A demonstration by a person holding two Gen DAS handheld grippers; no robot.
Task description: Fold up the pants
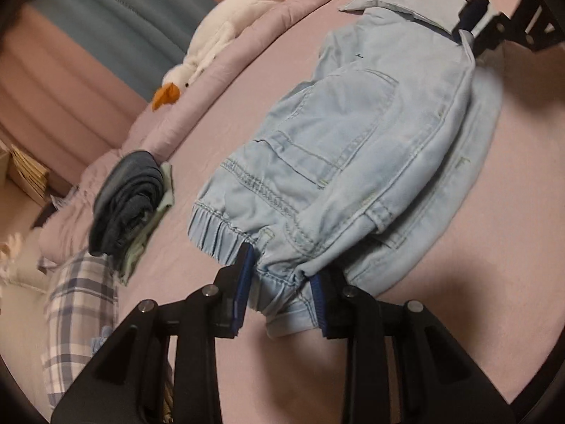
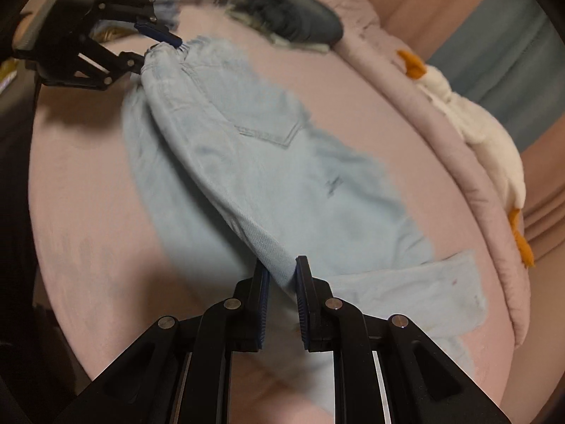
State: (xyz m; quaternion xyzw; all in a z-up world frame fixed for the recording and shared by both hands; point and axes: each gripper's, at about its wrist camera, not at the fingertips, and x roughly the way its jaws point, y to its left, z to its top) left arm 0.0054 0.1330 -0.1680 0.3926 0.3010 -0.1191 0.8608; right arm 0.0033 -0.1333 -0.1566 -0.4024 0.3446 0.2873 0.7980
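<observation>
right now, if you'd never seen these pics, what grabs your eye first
The light blue pants sprawl across the middle of the pink bed, pinched at the elastic waistband by the left tool and at the far end by the right tool. A white plush goose lies along the bed's far edge, beside folded dark clothes.

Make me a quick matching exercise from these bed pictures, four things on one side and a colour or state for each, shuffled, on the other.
Things:
1. pants
2. plush goose
3. folded stack
4. left claw

States:
A. white with an orange beak
B. shut on the elastic waistband
C. light blue denim, partly folded
D. dark, resting near the bed's edge

Pairs: 1-C, 2-A, 3-D, 4-B
</observation>
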